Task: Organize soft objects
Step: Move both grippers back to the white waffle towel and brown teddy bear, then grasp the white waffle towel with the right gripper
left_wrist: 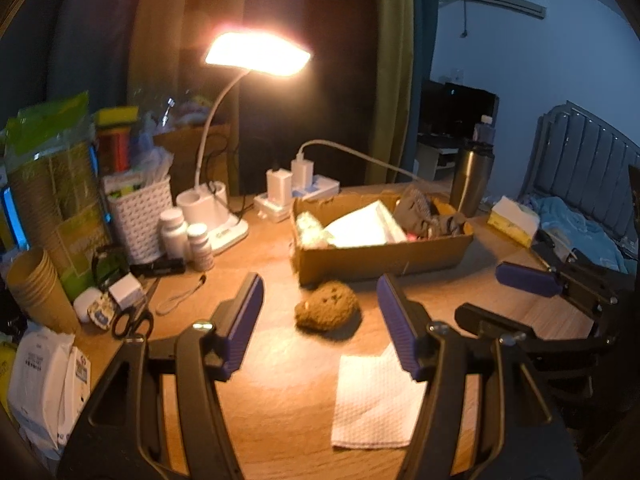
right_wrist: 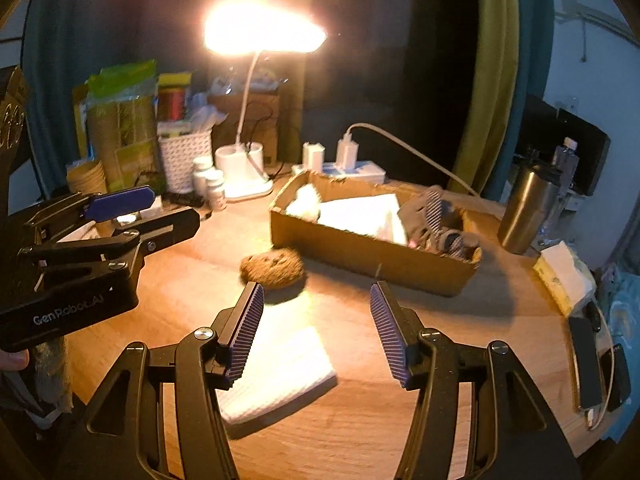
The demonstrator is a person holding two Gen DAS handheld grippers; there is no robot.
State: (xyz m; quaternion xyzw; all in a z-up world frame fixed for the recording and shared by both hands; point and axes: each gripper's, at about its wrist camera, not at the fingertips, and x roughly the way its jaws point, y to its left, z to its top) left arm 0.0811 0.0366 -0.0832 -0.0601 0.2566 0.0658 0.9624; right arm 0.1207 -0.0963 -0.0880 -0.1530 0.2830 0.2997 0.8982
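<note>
A brown round sponge lies on the wooden desk just in front of an open cardboard box; it also shows in the right wrist view. The box holds white cloths and grey socks. A folded white cloth lies nearer, also seen from the right. My left gripper is open and empty, the sponge just beyond its fingertips. My right gripper is open and empty above the white cloth. Each gripper appears in the other's view: the right one, the left one.
A lit desk lamp, pill bottles, a white basket, paper cups, scissors and packets crowd the left. A power strip with chargers and a steel flask stand behind the box. A tissue pack and phones lie right.
</note>
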